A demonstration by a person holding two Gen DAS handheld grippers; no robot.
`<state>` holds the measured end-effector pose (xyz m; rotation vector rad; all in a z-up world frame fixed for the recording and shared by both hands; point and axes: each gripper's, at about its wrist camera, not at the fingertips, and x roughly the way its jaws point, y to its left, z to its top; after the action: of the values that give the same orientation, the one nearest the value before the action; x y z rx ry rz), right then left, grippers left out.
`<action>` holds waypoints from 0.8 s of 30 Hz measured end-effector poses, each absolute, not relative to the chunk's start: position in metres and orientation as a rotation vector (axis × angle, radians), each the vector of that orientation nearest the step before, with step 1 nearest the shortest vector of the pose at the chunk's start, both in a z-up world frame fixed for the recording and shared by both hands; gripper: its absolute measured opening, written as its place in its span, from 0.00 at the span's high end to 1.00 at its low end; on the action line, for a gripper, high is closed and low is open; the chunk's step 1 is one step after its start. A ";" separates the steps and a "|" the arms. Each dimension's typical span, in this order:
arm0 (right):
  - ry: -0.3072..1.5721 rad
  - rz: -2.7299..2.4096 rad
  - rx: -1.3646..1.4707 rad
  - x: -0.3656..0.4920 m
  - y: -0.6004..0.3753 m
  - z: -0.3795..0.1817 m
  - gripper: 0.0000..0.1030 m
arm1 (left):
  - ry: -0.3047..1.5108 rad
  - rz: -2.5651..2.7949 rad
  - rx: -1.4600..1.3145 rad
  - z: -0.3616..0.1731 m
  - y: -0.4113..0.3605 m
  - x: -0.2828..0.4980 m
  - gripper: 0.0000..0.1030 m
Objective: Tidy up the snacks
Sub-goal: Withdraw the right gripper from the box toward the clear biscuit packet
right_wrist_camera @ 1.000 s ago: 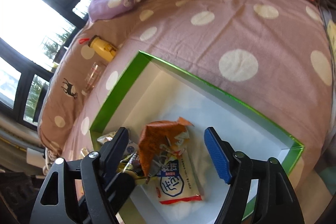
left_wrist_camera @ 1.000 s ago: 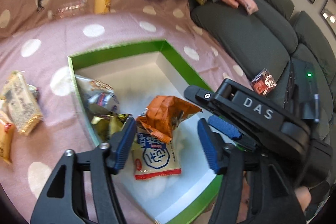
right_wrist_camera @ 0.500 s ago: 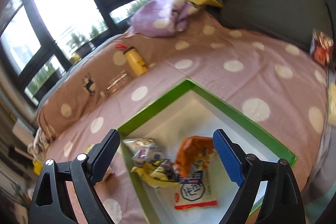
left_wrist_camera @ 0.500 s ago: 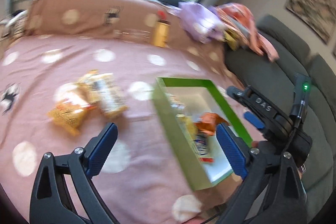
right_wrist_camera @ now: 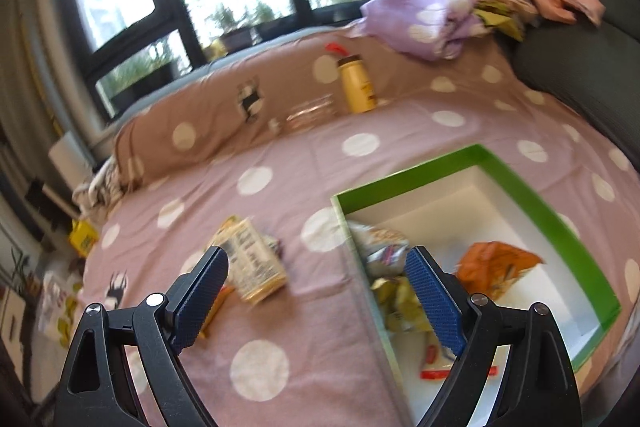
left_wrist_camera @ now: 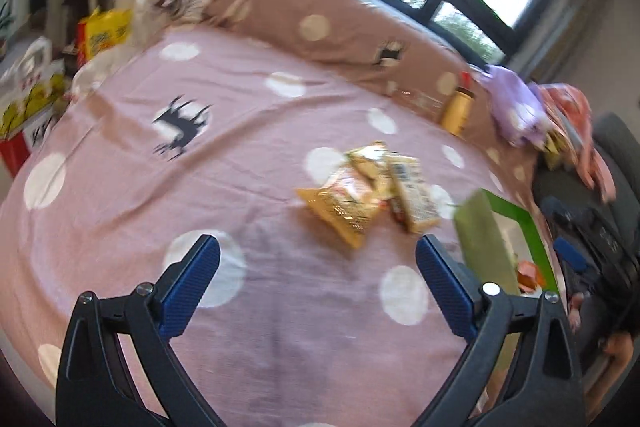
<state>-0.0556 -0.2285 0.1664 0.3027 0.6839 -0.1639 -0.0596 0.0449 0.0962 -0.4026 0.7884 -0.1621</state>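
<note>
Holding both sets of fingers spread wide and empty, I have nothing gripped on either side. My left gripper hangs over the pink polka-dot cloth, its blue pads far apart with only bare fabric between them. Just beyond them, slightly right of centre, lies a small pile of loose snack packets on the cloth: a golden-yellow bag nearest me, with paler wrappers overlapping it behind and to the right. To the right of that pile is the green box, seen mostly edge-on from here.

My right gripper is just as open. Its left pad sits above the cloth near a pale printed packet that lies outside the box, close to its left wall. Its right pad hangs over the near left part of the green box, whose inside is white. In the box I see an orange bag toward the middle, a silvery packet and crumpled yellow wrappers against the left wall, and a white packet with a red edge at the near end, partly hidden by my fingers.

Farther off, a yellow bottle with a red cap stands upright by the brown spotted bolster, and a heap of purple and pink laundry sits beside the grey sofa.
</note>
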 end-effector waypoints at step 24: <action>1.069 -0.009 0.113 0.090 -0.160 0.074 0.24 | 0.863 -0.051 -0.408 0.077 0.072 -0.046 0.04</action>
<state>0.0900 -0.1600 0.0739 0.1132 1.0695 -0.0092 -0.0458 0.0717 0.0770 -0.4085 0.8635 -0.0508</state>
